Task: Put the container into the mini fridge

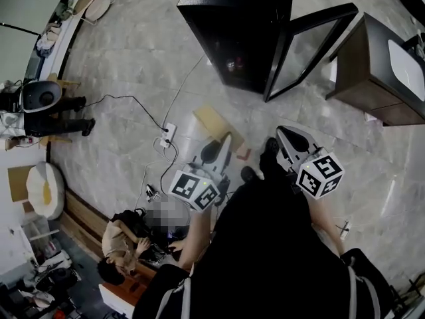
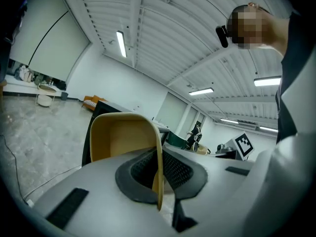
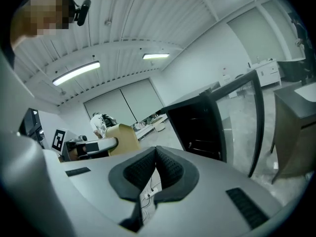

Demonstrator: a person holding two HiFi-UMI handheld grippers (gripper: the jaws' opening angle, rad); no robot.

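Carrying stage, viewed from beside the person. The left gripper (image 2: 159, 171) has its jaws closed on one thin wall of the tan, round-cornered plastic container (image 2: 118, 138). The wall is pinched edge-on between the dark ribbed pads. The tub stands out ahead of the jaws to their left, with its hollow turned back toward the gripper. From above, the container (image 1: 214, 123) hangs over the pale marble floor (image 1: 133, 58), well apart from the black mini fridge (image 1: 232, 18). The fridge's glass-panelled door (image 1: 309, 45) stands swung open, so the dark interior is exposed. The right gripper (image 3: 156, 158) has its pads together at the tips and nothing between them; only floor and cable show through the gap below. It is empty. Both grippers are held out in front of the person's body, side by side and apart, each aimed a little below level toward the fridge. The marker cubes sit nearest the person. Judged from this, the container is grasped and the door is already open, but insertion is not yet done. The next move calls for bringing the left gripper up to the opening, clearing the door edge, and setting the tub on a shelf before the jaws release. A white power strip (image 1: 167, 135) with trailing cables lies on the floor near the path and could catch a foot.
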